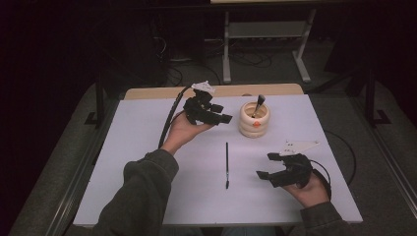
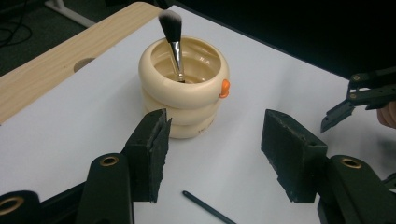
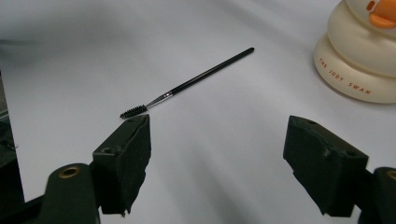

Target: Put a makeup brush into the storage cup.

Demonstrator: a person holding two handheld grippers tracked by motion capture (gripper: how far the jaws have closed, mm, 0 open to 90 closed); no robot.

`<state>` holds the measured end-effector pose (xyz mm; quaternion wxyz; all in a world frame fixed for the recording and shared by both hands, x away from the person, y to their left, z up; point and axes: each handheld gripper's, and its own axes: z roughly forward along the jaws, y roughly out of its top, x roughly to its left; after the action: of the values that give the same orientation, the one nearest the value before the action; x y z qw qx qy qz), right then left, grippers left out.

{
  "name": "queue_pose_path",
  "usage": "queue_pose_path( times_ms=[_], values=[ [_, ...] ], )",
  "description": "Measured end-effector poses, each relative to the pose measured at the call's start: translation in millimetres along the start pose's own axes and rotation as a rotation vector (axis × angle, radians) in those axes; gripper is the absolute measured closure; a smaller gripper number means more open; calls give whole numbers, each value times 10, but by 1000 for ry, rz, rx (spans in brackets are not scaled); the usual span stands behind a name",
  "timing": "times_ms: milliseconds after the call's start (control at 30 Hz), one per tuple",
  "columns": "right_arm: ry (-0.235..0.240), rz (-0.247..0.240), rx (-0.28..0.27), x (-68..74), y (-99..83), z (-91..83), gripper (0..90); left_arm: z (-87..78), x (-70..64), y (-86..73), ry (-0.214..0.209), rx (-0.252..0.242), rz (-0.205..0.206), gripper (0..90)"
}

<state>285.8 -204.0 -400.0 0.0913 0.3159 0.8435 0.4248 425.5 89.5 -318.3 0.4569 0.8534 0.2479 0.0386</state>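
On white table [image 1: 147,147] (dark room) | spoolie [image 1: 226,164] lying loose | both grippers' jaws agape

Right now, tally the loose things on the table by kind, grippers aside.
Brushes: 2, a fluffy makeup brush standing in the holder, and a thin spoolie brush lying flat on the table.
Brush holders: 1, a cream ringed duck holder.
Total: 3.
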Motion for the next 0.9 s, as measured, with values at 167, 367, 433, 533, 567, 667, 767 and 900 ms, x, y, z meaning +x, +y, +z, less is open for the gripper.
queue_pose_path(
  times_ms=[167, 367, 433, 533, 567, 667, 767, 900],
  values=[
    [-1, -2, 2, 0, -5, 3, 225, -40, -21, -27, 2, 5, 11, 402],
    [-2, 5, 2, 0, 1, 7, 226, -78, -36, -119, 7, 10, 9, 382],
    [-2, 5, 7, 4, 1, 14, 226, -83, -44, -156, 6, 11, -2, 376],
    [-2, 7, 7, 11, 0, 18, 225, -93, -46, -190, 4, 10, 0, 369],
    [-2, 7, 7, 10, 0, 18, 226, -100, -55, -224, 2, 9, -2, 369],
    [-3, 10, 6, 10, -2, 8, 226, -115, -77, -266, 1, 11, -4, 361],
    [-4, 6, 9, 11, -1, 7, 227, -138, -99, -309, 3, 11, -6, 357],
    [-4, 4, 6, 13, 5, 17, 228, -171, -127, -370, 1, 5, -9, 356]
  ],
)
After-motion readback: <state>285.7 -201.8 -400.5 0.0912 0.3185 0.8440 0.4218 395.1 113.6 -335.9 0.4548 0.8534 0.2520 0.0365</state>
